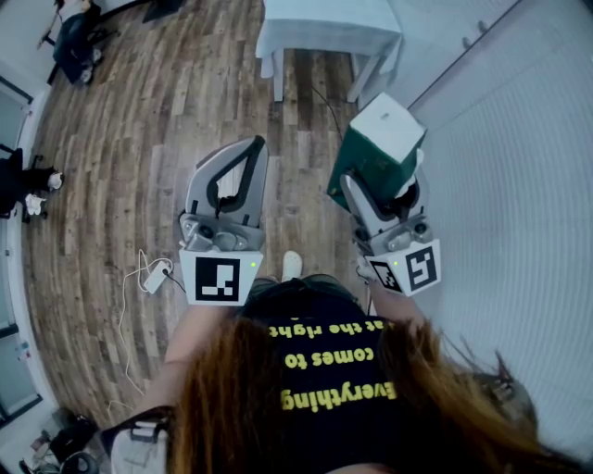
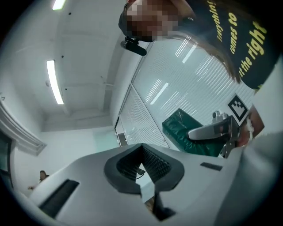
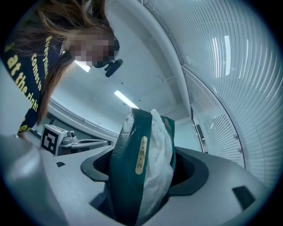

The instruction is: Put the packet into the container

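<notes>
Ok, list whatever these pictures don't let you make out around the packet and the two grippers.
- A container: none shows in any view, so where it stands is unknown.
- Bottom of the packet: right gripper view, buried between the jaws of the right gripper.
- Print on the packet: right gripper view, too small to read.
- Packet's underside: head view, covered by the same gripper.

Floor (image 1: 139,139): wood planks. A white table (image 1: 329,28) stood at the far side, near a white slatted wall (image 1: 519,185) on the right. A white adapter (image 1: 155,276) with a loose cable lay on the floor. Dark bags (image 1: 79,42) sat at the far left. A ceiling strip light (image 2: 55,81) was lit.
</notes>
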`<act>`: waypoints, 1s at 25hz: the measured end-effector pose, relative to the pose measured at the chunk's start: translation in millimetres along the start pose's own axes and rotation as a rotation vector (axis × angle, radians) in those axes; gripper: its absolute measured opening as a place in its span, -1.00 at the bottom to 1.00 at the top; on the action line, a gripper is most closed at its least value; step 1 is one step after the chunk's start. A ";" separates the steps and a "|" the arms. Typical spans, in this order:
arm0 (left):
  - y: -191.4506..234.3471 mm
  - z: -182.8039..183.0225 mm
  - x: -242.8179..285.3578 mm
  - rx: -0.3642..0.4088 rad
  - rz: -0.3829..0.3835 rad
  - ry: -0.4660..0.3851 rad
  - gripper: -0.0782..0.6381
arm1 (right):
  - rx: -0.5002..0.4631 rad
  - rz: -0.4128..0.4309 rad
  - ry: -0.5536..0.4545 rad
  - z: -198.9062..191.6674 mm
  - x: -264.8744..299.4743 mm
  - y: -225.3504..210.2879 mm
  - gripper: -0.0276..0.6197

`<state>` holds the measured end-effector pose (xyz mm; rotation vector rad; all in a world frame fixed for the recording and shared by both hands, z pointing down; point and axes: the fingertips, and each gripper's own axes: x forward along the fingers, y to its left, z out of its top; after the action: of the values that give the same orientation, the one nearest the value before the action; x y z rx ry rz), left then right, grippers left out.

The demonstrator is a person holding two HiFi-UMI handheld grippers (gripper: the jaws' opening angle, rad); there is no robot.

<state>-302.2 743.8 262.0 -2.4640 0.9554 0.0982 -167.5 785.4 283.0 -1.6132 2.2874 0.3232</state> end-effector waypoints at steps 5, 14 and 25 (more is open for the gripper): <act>2.6 2.3 -0.3 -0.026 0.016 -0.009 -0.79 | -0.003 0.007 -0.003 2.6 2.5 2.0 0.20; 2.3 -3.9 2.0 -0.092 0.010 0.009 -0.79 | -0.018 0.003 -0.013 7.8 2.8 2.7 0.20; 9.5 -7.5 10.0 -0.153 0.034 0.017 -0.79 | -0.029 0.013 -0.007 10.9 7.8 -4.5 0.20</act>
<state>-301.7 728.1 262.2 -2.5917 1.0314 0.1681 -164.3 781.1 270.0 -1.6089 2.2991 0.3657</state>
